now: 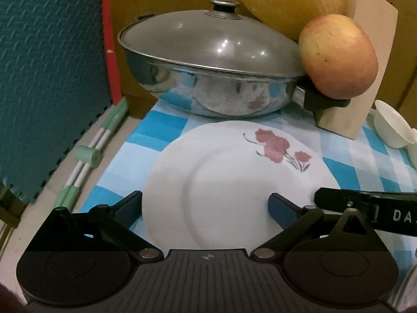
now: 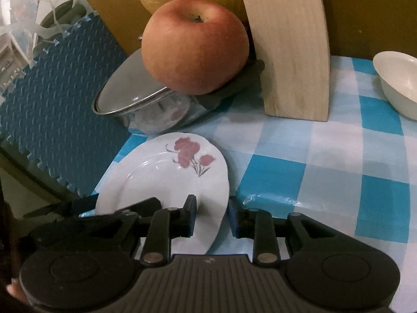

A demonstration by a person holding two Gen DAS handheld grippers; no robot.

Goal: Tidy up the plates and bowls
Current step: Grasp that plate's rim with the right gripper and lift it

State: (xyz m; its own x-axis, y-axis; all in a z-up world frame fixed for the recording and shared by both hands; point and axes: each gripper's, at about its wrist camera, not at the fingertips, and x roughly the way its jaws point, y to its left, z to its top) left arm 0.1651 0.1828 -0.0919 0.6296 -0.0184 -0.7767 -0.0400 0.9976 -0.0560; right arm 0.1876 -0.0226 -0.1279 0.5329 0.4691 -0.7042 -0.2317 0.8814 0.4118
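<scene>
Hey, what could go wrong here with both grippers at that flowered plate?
1. The right gripper straddles only the rim of the white flowered plate, so a lift might tilt or slip it.
2. The red-yellow apple perches on the handle of the lidded steel pan, just behind; a bump could roll it off.
3. The open left gripper and the right crowd together.

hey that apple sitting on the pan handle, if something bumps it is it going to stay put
Probably not. The apple is round and perched on the narrow pan handle, so it would likely roll off. It leans by the wooden block, which may stop it that way.
</scene>
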